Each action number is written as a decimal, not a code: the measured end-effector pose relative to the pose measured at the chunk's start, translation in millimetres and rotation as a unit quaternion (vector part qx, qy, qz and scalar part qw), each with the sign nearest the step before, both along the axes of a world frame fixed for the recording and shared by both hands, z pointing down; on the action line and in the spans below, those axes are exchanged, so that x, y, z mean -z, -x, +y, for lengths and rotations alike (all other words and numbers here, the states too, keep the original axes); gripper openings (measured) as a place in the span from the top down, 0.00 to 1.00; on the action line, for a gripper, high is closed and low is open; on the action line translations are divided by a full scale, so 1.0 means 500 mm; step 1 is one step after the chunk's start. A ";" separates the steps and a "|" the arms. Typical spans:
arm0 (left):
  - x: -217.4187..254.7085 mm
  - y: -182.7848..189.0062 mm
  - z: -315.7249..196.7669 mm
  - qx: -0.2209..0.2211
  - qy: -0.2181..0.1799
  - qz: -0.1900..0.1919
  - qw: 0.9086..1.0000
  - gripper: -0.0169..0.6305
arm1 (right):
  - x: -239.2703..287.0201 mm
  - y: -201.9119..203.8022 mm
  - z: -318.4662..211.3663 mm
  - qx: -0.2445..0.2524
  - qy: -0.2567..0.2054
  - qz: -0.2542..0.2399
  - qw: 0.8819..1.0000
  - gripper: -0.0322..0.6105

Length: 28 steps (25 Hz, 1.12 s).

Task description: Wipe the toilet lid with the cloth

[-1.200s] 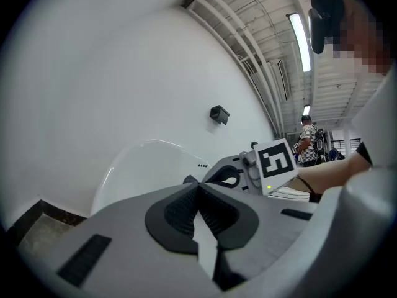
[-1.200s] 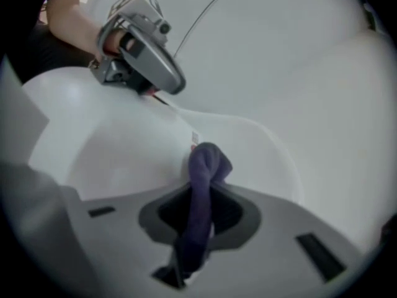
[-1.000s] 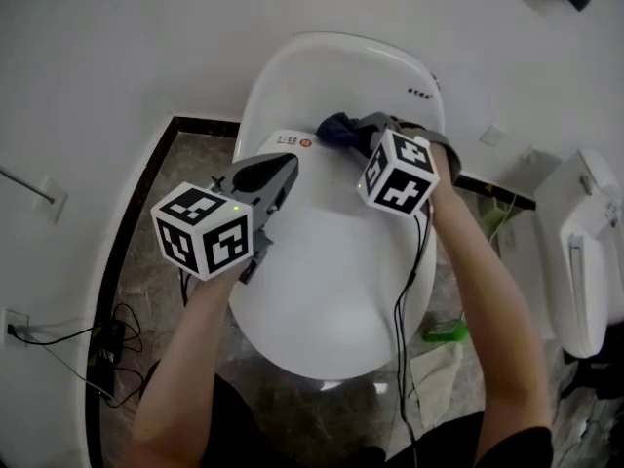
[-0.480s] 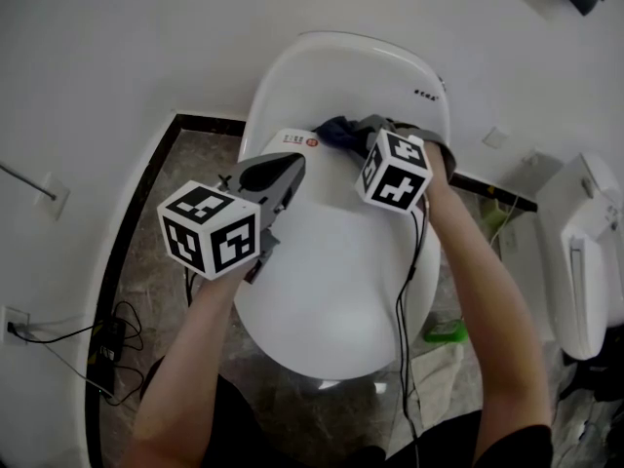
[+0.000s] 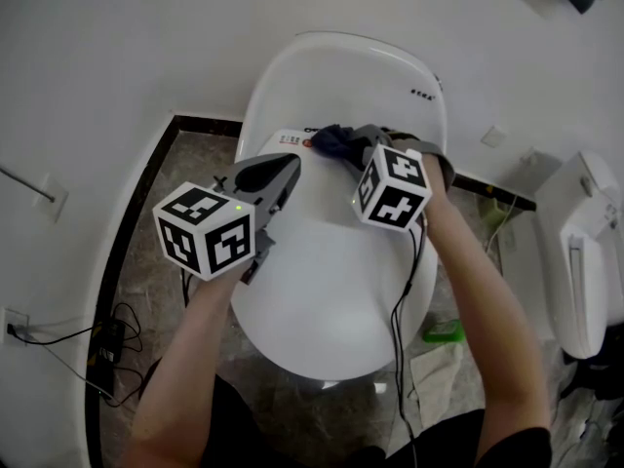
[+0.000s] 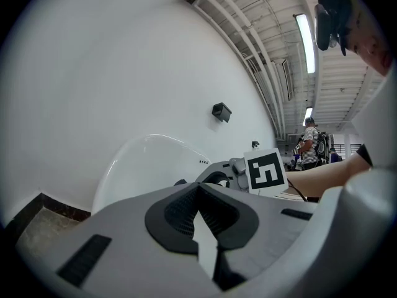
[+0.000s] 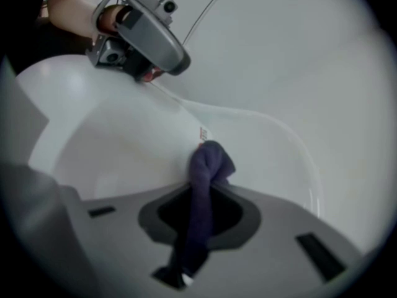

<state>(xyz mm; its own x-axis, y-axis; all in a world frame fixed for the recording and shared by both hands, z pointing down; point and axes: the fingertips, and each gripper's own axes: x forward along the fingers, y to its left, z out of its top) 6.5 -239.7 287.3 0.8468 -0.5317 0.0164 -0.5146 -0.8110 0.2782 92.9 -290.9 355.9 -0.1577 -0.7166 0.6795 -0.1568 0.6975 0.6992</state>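
White toilet lid (image 5: 322, 281), dark cloth (image 5: 332, 140) on it

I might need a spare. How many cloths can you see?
1. The dark blue cloth is clamped in the right claw, at the rear of the toilet lid. The left claw holds none; others may be hidden.

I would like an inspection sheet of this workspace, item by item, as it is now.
Surface: white toilet lid, a sticker near its back.
Job's things: dark blue cloth bunched on the lid's back part.
Clutter: green object on the floor.
Grippers: right hand-held gripper shut on the cloth; left hand-held gripper jaws together, empty, over the lid's left edge.
Cables: black cable hangs from the right one; black box with leads on the floor.
Surroundings: white wall, brown marbled floor, second white fixture at right.
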 end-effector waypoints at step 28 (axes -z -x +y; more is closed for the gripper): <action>0.000 0.005 0.000 0.003 0.002 0.001 1.000 0.95 | 0.012 0.072 0.189 0.052 -0.013 0.000 0.999 0.84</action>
<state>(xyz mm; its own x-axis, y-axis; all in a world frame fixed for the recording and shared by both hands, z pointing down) 3.9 -239.7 287.3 0.8439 -0.5362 0.0169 -0.5186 -0.8073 0.2815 57.2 -196.5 350.1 -0.2320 -0.7137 0.6609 -0.0852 0.6918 0.7171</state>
